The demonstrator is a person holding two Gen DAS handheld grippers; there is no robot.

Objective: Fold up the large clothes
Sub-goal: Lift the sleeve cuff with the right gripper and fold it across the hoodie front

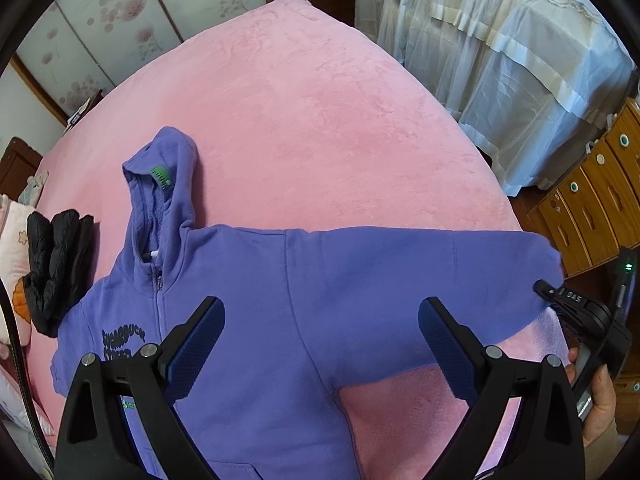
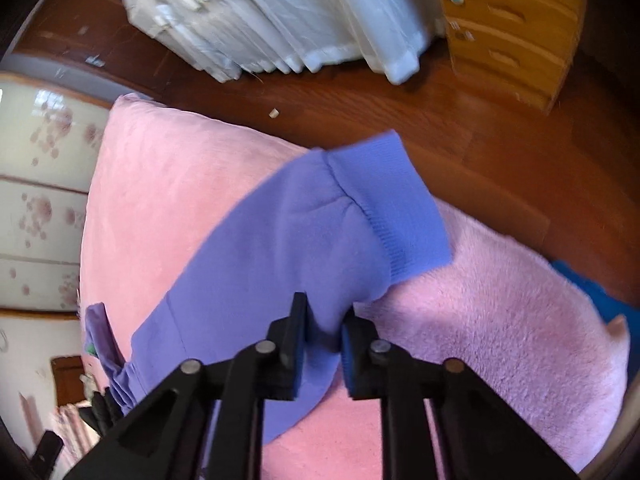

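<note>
A purple zip hoodie (image 1: 248, 320) lies face up on the pink bed cover (image 1: 320, 128), hood (image 1: 164, 184) pointing away. My left gripper (image 1: 320, 344) is open and hovers above its chest, empty. One sleeve (image 1: 440, 272) stretches out to the right. My right gripper (image 2: 325, 340) is shut on that sleeve (image 2: 304, 248) just behind the ribbed cuff (image 2: 400, 208), near the bed's edge. The right gripper also shows in the left wrist view (image 1: 560, 296). The hoodie's other sleeve is hidden.
A black padded garment (image 1: 56, 268) lies on the bed left of the hoodie. White curtains (image 1: 500, 60) and wooden drawers (image 1: 592, 196) stand beyond the bed's right side, over a brown wood floor (image 2: 480, 128). Flowered wardrobe doors (image 1: 100, 32) are behind.
</note>
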